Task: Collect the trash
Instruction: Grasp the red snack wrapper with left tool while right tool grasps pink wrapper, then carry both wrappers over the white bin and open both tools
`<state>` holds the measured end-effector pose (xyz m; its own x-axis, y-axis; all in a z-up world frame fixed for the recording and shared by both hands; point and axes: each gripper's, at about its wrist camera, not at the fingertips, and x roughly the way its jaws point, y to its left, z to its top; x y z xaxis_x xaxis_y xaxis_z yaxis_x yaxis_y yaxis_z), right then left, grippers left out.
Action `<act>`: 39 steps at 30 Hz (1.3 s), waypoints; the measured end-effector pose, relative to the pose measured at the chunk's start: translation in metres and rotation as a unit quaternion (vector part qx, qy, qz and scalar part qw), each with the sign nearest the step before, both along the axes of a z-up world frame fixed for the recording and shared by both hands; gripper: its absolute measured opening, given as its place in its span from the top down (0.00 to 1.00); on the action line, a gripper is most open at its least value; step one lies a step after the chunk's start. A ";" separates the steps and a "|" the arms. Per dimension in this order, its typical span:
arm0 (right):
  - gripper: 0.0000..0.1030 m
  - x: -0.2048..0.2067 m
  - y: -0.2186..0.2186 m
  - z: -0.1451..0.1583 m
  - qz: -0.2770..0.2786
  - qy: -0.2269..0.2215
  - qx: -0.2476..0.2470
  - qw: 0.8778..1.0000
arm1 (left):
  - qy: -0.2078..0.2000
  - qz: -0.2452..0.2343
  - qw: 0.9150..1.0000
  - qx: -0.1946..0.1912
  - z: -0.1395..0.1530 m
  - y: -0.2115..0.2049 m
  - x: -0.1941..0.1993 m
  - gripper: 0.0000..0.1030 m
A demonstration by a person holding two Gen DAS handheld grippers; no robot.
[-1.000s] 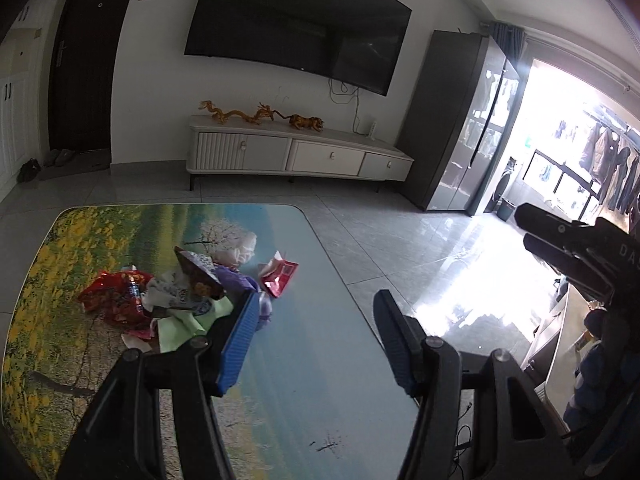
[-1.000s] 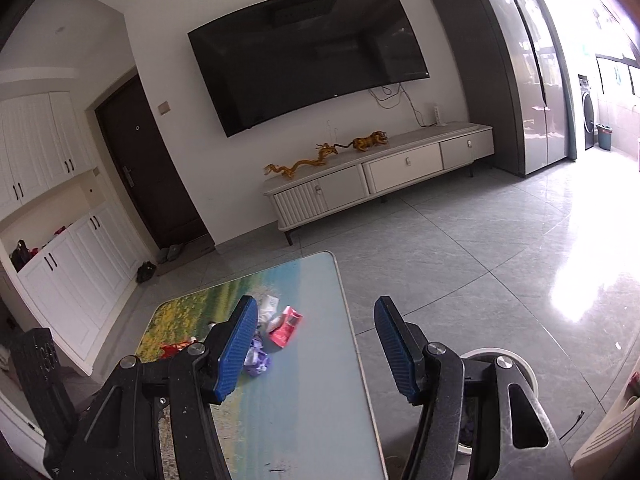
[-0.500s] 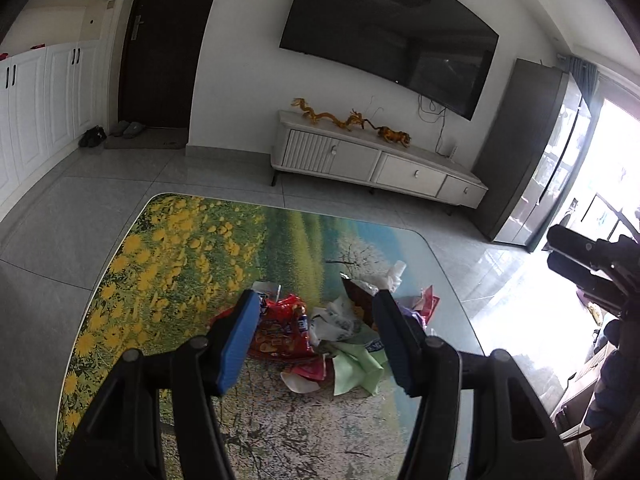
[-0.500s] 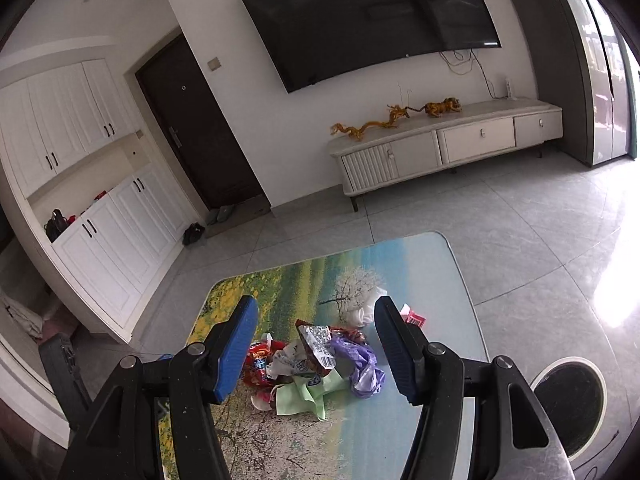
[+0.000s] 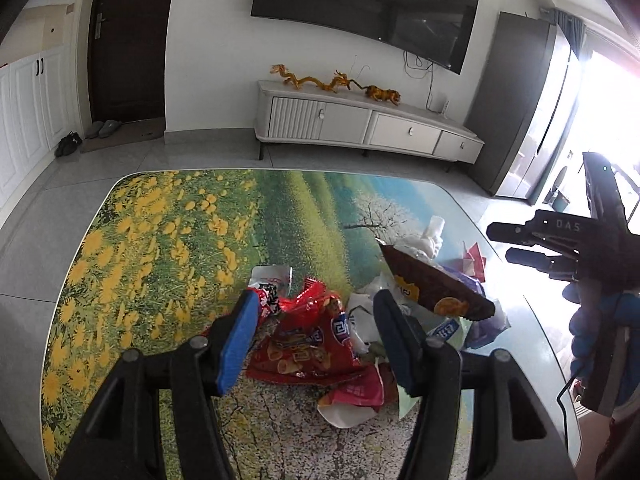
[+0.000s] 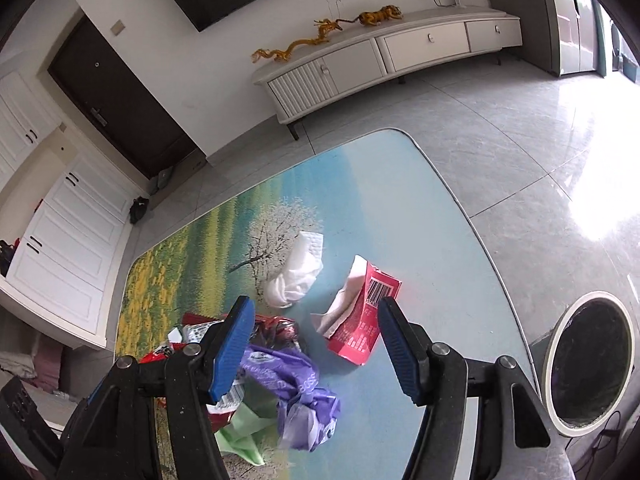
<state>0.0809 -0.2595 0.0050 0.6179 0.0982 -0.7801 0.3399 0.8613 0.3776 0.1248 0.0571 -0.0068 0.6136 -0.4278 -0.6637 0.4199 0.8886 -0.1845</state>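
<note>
A pile of trash lies on the landscape-print table: a red snack bag, a brown wrapper, a purple wrapper, a white tissue, a red carton and green paper. My left gripper hangs open just above the red snack bag, with nothing held. My right gripper hovers over the purple wrapper and red carton; its jaws are opening and nothing is pinched between them. In the left wrist view the right gripper shows at the table's right edge.
A round bin with a white rim and dark liner stands on the floor by the table's right side. A white TV cabinet runs along the far wall. The table's left half holds no objects.
Both grippers have come down and closed in on the trash pile, which now fills the lower middle of each view. The right view has tilted further downward.
</note>
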 end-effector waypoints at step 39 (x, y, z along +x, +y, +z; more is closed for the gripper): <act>0.73 -0.029 -0.011 0.011 -0.004 -0.036 0.003 0.999 | -0.006 0.026 0.997 -0.079 0.029 0.034 -0.034 0.89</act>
<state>0.0518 -0.2701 0.0159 0.6729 0.0982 -0.7332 0.3183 0.8562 0.4068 0.0911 0.0916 0.0222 0.6453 -0.4937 -0.5830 0.3777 0.8695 -0.3183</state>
